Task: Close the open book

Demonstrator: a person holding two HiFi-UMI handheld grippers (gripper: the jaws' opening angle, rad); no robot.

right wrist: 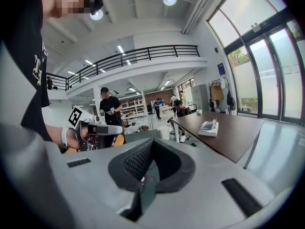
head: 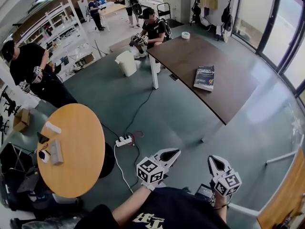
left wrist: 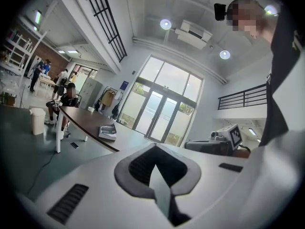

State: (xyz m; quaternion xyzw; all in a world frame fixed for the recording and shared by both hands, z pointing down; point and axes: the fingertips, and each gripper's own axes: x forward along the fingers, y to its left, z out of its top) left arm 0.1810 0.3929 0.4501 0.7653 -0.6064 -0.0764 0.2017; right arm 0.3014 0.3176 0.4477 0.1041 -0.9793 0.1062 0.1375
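**A:** Where was the book (head: pixel 204 78), and was there anything left to close?

**B:** It lay flat on the dark counter (head: pixel 186 56), toward the edge nearer the glass doors. Its cover faced up and no pages were spread, so it already looked shut. I couldn't tell what had put it that way.

**A:** And the grippers?

**B:** The left hand-held gripper (head: pixel 176 152) had its jaws together on nothing. The right hand-held gripper (head: pixel 214 160) looked the same. Both were held close to the person's body, well apart from the counter.

**A:** So what would doing this well have meant?

**B:** I judged that the cover needed no pressing. The care was to keep both grippers clear of the book.

**A:** Which way did it point?

**B:** Its long axis ran away from the person, leaning slightly. The title end was the far one.
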